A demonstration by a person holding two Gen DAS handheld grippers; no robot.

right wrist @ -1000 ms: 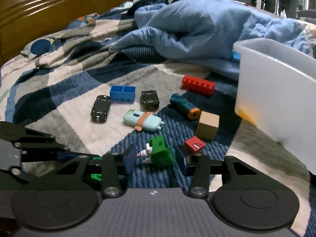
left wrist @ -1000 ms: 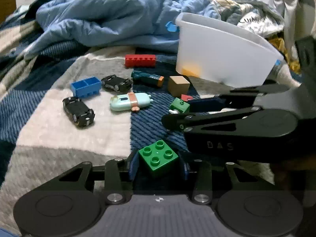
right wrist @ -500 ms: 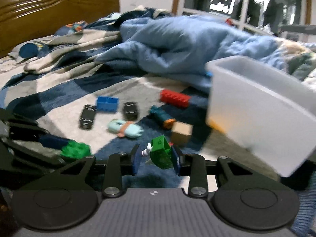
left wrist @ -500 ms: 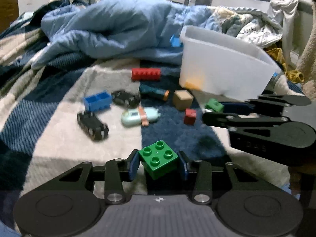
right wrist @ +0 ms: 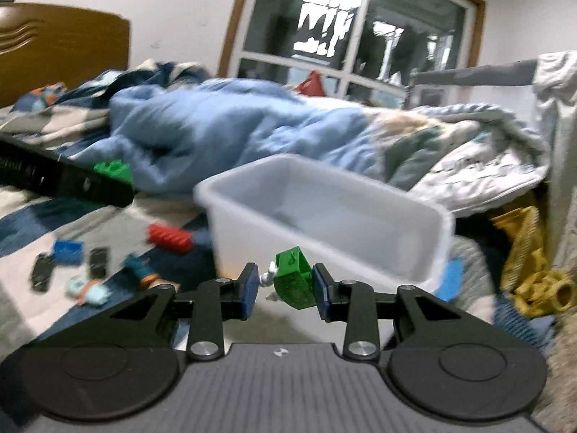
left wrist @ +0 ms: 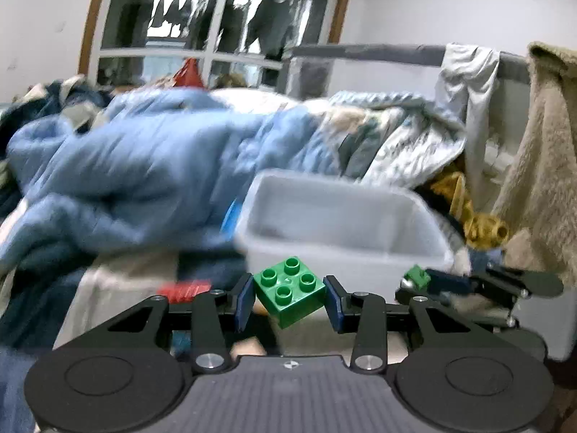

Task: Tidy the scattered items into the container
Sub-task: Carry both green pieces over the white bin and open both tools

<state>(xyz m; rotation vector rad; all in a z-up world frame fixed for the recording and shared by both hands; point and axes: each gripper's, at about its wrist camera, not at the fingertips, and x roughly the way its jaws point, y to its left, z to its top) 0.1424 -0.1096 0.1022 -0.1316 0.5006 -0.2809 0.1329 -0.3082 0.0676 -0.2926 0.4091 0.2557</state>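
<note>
My left gripper [left wrist: 286, 299] is shut on a green four-stud brick [left wrist: 288, 290], held in the air just before the white plastic bin [left wrist: 360, 256]. In the right wrist view, my right gripper [right wrist: 286, 287] is shut on a small green toy piece [right wrist: 294, 281] with a white figure stuck to its left side, level with the near wall of the bin [right wrist: 360, 209]. Each view catches the other gripper: the right one [left wrist: 418, 281] at the bin's right corner, the left one [right wrist: 108, 176] off to the left. The bin's inside looks blurred.
On the checked blanket left of the bin lie a red brick [right wrist: 169, 238], a blue brick [right wrist: 66, 250], two black cars [right wrist: 99, 261], a teal cylinder [right wrist: 142, 270] and a pale toy [right wrist: 88, 290]. A blue duvet [right wrist: 216, 126] is heaped behind. A yellow toy [right wrist: 541, 292] sits at the right.
The right jaws closed on the small green piece and lifted it off the blanket. Both grippers rose and tilted up, each with its brick, until the bin's open top came into view.
</note>
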